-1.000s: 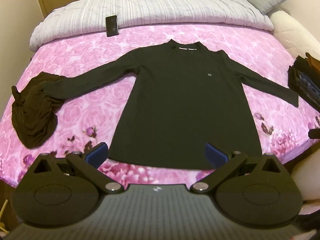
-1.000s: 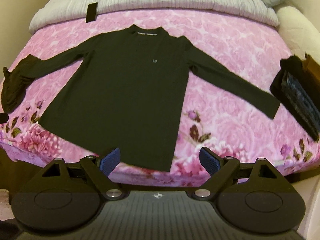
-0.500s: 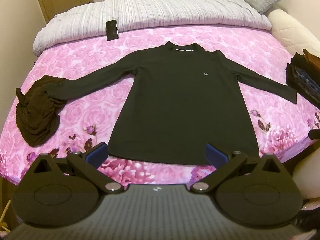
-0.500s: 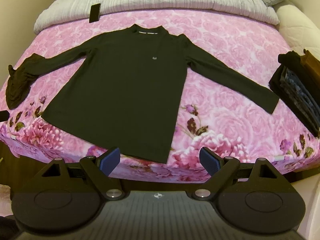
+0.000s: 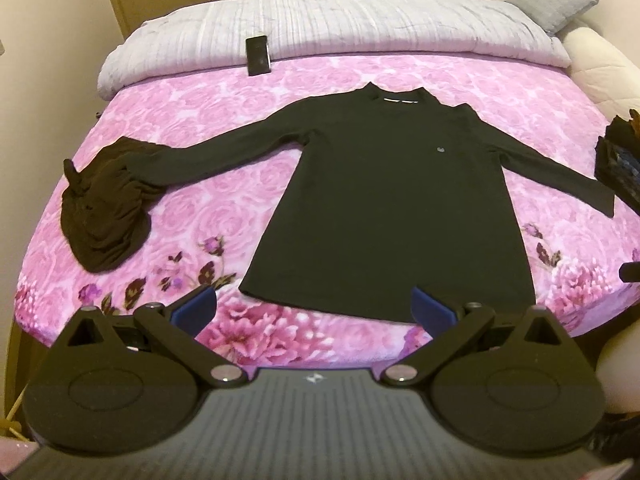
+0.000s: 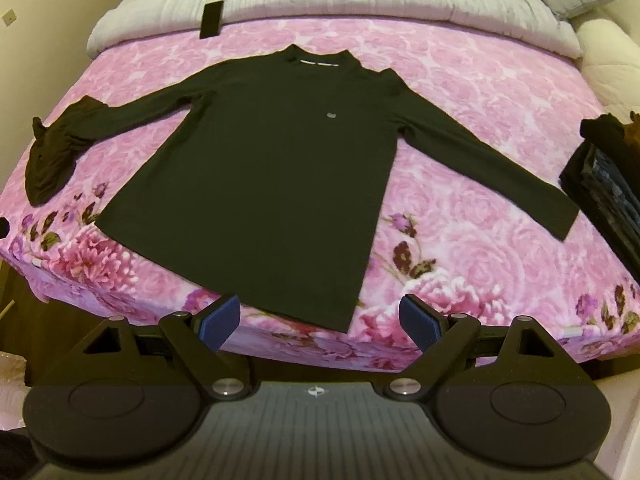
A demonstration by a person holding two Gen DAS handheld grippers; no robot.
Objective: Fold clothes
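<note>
A black long-sleeved top [image 5: 392, 200] [image 6: 272, 176] lies flat and face up on the pink floral bedspread [image 5: 224, 216] [image 6: 472, 240], both sleeves spread out and its hem toward me. My left gripper [image 5: 314, 310] hovers open at the near edge of the bed, just short of the hem, holding nothing. The right gripper [image 6: 320, 322] is open too, back from the hem's right corner, with nothing between its blue pads [image 6: 420, 322].
A crumpled dark brown garment [image 5: 106, 208] [image 6: 50, 156] lies at the bed's left side, touching the left cuff. Folded dark clothes [image 5: 620, 164] [image 6: 604, 184] are stacked at the right edge. A black phone [image 5: 258, 56] rests by the grey duvet [image 5: 360, 28].
Both grippers have drawn back and risen from the bed, so the top looks smaller and more of the bed shows. Both stay open; the top has not moved.
</note>
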